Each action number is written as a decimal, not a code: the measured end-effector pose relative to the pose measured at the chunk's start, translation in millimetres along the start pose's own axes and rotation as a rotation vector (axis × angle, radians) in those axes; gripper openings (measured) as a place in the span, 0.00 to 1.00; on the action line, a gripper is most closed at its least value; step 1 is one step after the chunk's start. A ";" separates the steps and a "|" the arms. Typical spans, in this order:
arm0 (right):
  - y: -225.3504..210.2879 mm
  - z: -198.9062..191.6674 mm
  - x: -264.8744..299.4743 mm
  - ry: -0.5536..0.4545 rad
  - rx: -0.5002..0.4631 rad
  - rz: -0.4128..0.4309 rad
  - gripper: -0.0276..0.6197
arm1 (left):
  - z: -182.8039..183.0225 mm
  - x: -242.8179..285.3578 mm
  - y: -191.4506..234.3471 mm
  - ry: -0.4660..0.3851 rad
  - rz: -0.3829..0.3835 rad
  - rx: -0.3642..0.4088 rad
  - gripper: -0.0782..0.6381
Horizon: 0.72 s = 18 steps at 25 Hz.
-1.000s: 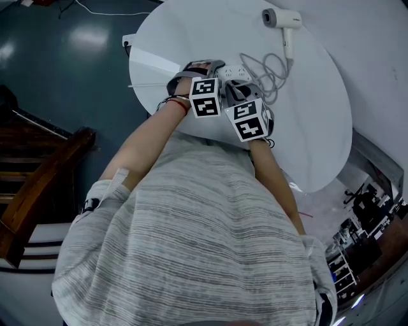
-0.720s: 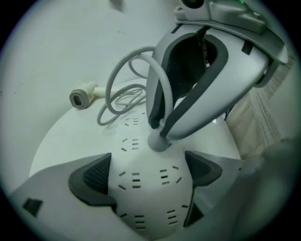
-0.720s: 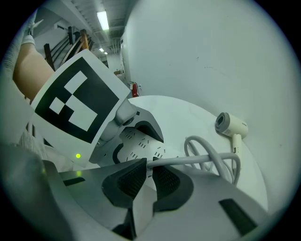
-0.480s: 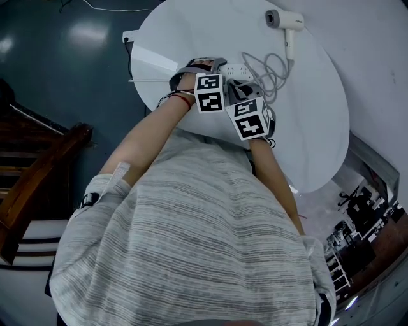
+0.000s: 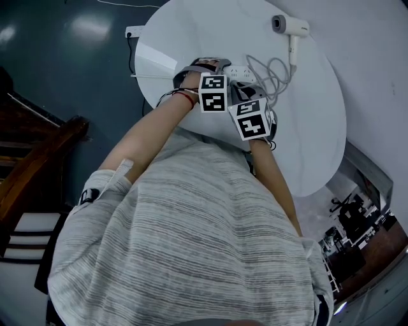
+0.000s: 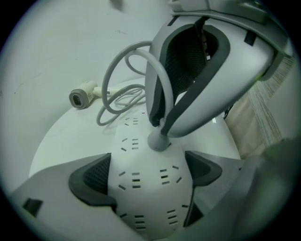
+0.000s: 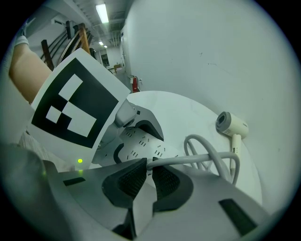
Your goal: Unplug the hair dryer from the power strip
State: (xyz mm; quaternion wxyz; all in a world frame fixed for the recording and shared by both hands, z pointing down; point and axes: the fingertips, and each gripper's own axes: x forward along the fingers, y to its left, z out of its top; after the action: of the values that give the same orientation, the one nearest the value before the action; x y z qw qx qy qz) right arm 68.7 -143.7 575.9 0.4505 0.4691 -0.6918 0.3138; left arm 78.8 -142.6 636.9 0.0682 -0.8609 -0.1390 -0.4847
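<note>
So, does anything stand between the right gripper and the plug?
Nothing visible does. The right gripper is shut on the plug, which sits in the strip. The left gripper clamps the strip's two sides.

We seem to be in a lab or office workroom rather than a home. A glossy dark blue-green floor (image 5: pixel 57 76) throws back bright patches of light. Long white strip lights (image 7: pixel 101 13) hang overhead, and a small red fire extinguisher (image 7: pixel 135 85) stands by a plain white wall (image 7: pixel 197 52). Black swivel office chairs (image 5: pixel 347 213) sit beyond the round white table (image 5: pixel 306 127).
</note>
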 end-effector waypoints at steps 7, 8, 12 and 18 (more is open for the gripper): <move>0.6 -0.8 -1.6 0.018 -0.005 0.006 0.12 | 0.9 -0.5 -0.3 -0.001 -0.003 -0.002 0.78; 0.6 1.0 -4.0 0.012 -0.008 0.003 0.12 | 0.9 -0.3 -0.6 0.000 -0.005 -0.004 0.78; -11.9 37.3 -38.0 -0.102 -0.029 -0.041 0.12 | -0.5 -0.1 1.0 0.011 -0.012 -0.007 0.78; -29.2 42.9 -69.1 -0.166 0.009 -0.045 0.13 | -2.0 0.5 -0.2 0.017 -0.012 -0.010 0.78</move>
State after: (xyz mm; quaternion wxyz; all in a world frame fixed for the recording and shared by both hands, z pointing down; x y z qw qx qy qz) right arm 92.5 -165.7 495.9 0.3964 0.5109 -0.7147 0.2666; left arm 77.3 -142.9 638.3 0.0622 -0.8561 -0.1414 -0.4932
